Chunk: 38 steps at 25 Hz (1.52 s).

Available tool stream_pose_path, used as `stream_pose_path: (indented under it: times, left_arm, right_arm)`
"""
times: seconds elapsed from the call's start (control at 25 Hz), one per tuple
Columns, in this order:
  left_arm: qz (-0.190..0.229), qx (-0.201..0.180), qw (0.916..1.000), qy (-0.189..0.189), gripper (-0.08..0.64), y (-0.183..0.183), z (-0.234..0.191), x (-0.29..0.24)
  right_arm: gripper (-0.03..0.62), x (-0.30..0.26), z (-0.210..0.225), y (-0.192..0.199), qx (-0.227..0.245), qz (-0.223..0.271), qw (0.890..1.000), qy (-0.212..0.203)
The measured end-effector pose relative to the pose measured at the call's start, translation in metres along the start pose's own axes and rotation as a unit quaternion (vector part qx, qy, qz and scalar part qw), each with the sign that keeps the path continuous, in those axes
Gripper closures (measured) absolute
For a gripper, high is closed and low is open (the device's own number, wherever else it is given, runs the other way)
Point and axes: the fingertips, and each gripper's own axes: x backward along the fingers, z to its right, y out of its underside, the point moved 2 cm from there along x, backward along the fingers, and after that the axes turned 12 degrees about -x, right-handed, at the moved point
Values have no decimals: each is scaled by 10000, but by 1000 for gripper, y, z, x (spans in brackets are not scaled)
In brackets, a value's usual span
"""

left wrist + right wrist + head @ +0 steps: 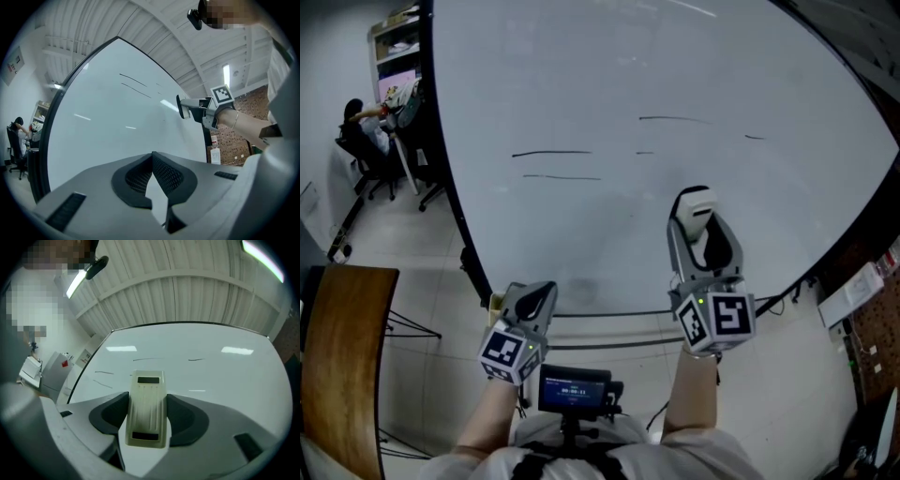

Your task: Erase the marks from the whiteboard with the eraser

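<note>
Right tool around eraser

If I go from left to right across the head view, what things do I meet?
Seated person → left gripper → right gripper, holding the eraser.

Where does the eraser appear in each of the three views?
Head view: eraser right of centre, held in the right gripper.
Left gripper view: right of centre, small, at that gripper's tip.
Right gripper view: bottom centre, between the jaws.
Shared landmark: the two long marks, left of the eraser everywhere.
</note>
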Motion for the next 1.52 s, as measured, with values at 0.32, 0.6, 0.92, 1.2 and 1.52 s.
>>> stream_pose_path:
  times: [0.32,0.6,0.92,1.2,1.52]
  left_arm:
    - [12,58,9998,172,552,-7,13,29]
    - [201,-167,9996,119,552,-34,33,38]
    - [-2,-128,9998,-155,552,-36,78,53]
    - [-249,-64,9994,-241,552,-33,151,62]
    - [-501,-1,9979,-401,552,-28,209,89]
  right_arm:
    - [330,46,-32,63,145,-764,9967,251]
    - [330,77,-57,114,-24,-1196,9928,-58]
    - [330,131,-64,146,-409,-1531,9869,-299]
    - [330,194,-41,149,-688,-1743,9809,-519]
    - [330,246,-40,154,-795,-1918,9736,-944]
